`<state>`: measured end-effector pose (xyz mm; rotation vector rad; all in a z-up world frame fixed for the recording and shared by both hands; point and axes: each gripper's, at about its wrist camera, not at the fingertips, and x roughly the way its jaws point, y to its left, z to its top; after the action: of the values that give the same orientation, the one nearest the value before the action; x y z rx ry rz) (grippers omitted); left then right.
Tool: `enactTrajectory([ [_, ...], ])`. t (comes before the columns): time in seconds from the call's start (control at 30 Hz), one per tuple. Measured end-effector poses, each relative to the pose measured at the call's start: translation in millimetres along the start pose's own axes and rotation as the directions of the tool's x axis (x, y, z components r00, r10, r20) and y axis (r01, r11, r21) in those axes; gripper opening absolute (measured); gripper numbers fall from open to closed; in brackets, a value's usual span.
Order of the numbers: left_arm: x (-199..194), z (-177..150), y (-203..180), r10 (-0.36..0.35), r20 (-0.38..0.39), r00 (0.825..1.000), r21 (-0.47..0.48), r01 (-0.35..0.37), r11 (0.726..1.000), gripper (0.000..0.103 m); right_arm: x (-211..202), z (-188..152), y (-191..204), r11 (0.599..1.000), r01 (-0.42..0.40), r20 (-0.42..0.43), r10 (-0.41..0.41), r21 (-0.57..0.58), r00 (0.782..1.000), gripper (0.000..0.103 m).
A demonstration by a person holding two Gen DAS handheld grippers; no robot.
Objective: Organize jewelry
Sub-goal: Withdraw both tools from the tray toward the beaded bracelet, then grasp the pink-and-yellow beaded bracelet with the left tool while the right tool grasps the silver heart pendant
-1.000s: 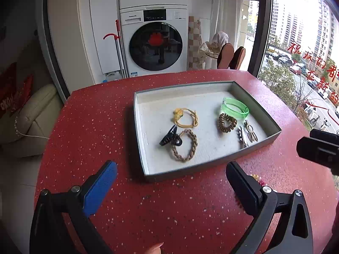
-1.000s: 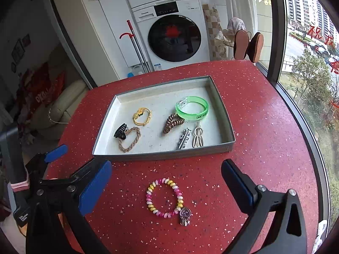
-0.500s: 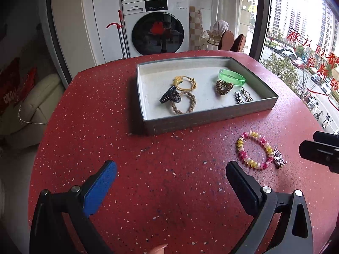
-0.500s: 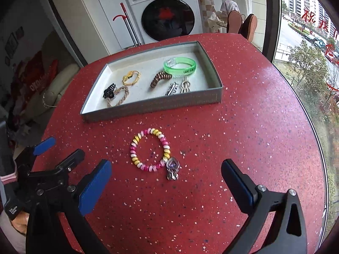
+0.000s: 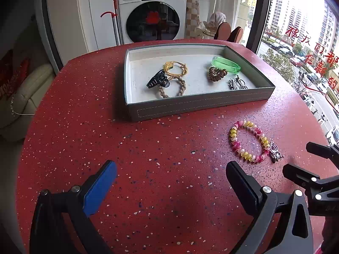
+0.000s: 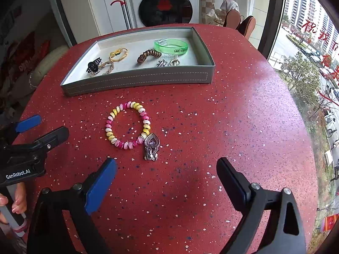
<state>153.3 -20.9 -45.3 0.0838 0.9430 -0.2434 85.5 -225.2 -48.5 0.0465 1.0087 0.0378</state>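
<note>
I'm low over the red speckled table [image 6: 243, 97] now, right gripper [image 6: 166, 176] spread wide with nothing between the jaws, though they have just been closing in a touch. Left gripper [image 5: 171, 181] is equally wide and empty, off to the side over bare table. The beaded bracelet [image 6: 127, 124] lies flat on the table just ahead of my right fingertips, short of the grey tray [image 6: 137, 80] and well apart from it; everything else, the green bangle [image 6: 171, 47], the spiral hair tie [image 6: 148, 55], the black claw clip [image 6: 93, 66], already sits inside. Risks as I see them: the loop is flat, so the pads could skate over the beads and merely shove it along. If I catch only the silver heart charm [image 6: 151, 146], the strand may swing or slip free on the lift. It looks stretchy too, so pinching one side could let it snap out. On orientation: the ring itself has no real heading, but the charm trails off its near right edge, pointing back toward me, long axis running roughly near-to-far.
</note>
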Motion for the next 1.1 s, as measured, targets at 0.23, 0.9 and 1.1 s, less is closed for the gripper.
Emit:
enactTrajectory([
  [0.23,14.9,11.9,-19.5,-0.065,-0.028,0.998,0.042,0.066,0.997,0.103,10.0,-0.5,-0.4,1.0,-0.015,-0.01,0.015,0.012,1.0,0.072],
  [0.9,52.3,31.0,-68.1,-0.056,-0.059,0.997,0.141,0.063,0.988,0.089,18.8,1.0,17.8,0.995,0.022,0.054,-0.017,-0.096,0.998,0.018],
  [1.1,46.0,29.9,-74.7,-0.071,-0.052,0.996,0.164,0.079,0.983,0.067,16.0,1.3,18.6,0.995,0.033,0.06,-0.027,-0.097,0.998,0.017],
])
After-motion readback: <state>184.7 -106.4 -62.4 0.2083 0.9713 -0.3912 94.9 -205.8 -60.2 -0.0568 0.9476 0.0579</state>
